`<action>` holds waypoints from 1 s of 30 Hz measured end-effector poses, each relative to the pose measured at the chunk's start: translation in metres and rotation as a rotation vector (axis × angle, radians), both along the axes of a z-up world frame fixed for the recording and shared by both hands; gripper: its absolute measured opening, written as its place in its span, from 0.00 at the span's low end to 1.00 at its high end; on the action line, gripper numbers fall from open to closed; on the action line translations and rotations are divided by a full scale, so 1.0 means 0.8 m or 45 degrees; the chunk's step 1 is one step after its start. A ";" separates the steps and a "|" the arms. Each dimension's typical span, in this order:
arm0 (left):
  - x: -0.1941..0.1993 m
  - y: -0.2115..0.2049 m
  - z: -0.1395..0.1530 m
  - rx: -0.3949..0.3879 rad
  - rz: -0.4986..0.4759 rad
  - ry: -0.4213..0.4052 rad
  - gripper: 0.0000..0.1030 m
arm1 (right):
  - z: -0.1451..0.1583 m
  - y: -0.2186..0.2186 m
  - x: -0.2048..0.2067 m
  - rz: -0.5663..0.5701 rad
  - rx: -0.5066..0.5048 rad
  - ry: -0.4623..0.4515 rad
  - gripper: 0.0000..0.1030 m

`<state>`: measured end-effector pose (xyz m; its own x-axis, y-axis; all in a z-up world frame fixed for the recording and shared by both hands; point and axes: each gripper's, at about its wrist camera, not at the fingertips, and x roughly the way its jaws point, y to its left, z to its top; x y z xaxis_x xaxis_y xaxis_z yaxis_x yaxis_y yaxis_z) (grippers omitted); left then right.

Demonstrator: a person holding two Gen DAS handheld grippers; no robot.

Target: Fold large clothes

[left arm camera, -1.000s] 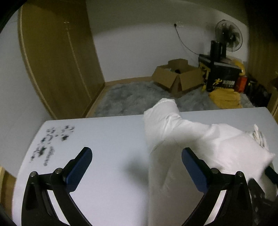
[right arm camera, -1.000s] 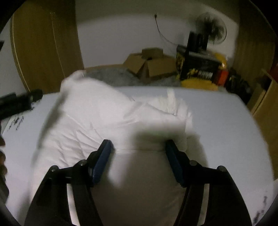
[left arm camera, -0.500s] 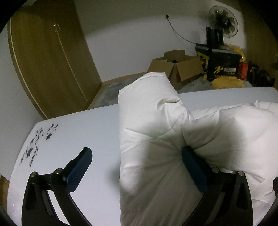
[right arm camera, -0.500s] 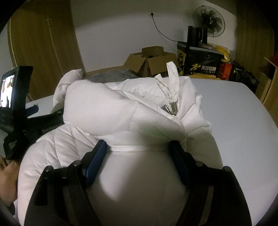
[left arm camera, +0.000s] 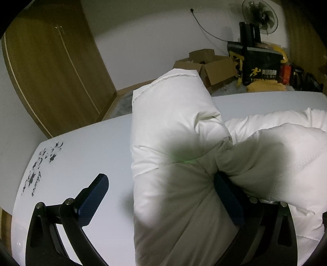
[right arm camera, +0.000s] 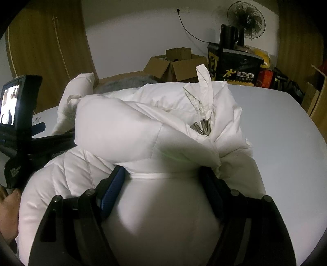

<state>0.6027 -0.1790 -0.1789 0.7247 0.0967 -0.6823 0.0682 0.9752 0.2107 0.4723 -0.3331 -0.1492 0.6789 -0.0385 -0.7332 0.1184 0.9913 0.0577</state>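
Observation:
A white puffer jacket (left arm camera: pixel 175 131) lies bunched on the white table (left arm camera: pixel 85 151). My left gripper (left arm camera: pixel 163 196) is open, its jaws wide apart. The jacket's padded side bulges between its fingers and presses against the right finger (left arm camera: pixel 229 196). In the right wrist view the jacket (right arm camera: pixel 126 126) fills the middle, with white drawstrings and metal tips (right arm camera: pixel 201 126) on top. My right gripper (right arm camera: pixel 163 184) is open, and a thick fold of the jacket sits between its two fingers. The left gripper's body and screen (right arm camera: pixel 14 106) show at the left.
Black handwriting (left arm camera: pixel 38 167) marks the table's left end. Beyond the table are a wooden wardrobe (left arm camera: pixel 51 67), open cardboard boxes (left arm camera: pixel 206 65), a black printed box (left arm camera: pixel 259 69), a fan (left arm camera: pixel 259 14) and a grey rug. The table's right part (right arm camera: pixel 286 133) is bare.
Both grippers have moved in low onto the jacket, which has bunched up and now fills the space between their fingers. Both stay open.

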 end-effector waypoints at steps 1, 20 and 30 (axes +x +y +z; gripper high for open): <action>0.000 0.000 -0.001 0.003 0.000 0.001 1.00 | 0.000 0.000 0.000 0.000 0.000 0.002 0.74; 0.001 0.000 0.001 0.010 -0.018 0.030 1.00 | 0.000 0.003 0.001 -0.015 -0.015 0.007 0.74; -0.066 -0.017 0.032 0.056 -0.112 -0.032 1.00 | 0.040 0.064 -0.091 0.157 -0.161 -0.094 0.74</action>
<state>0.5498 -0.1924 -0.1532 0.7485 0.0616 -0.6603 0.1474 0.9553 0.2562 0.3991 -0.2816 -0.1170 0.7362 -0.0404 -0.6756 -0.0041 0.9979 -0.0642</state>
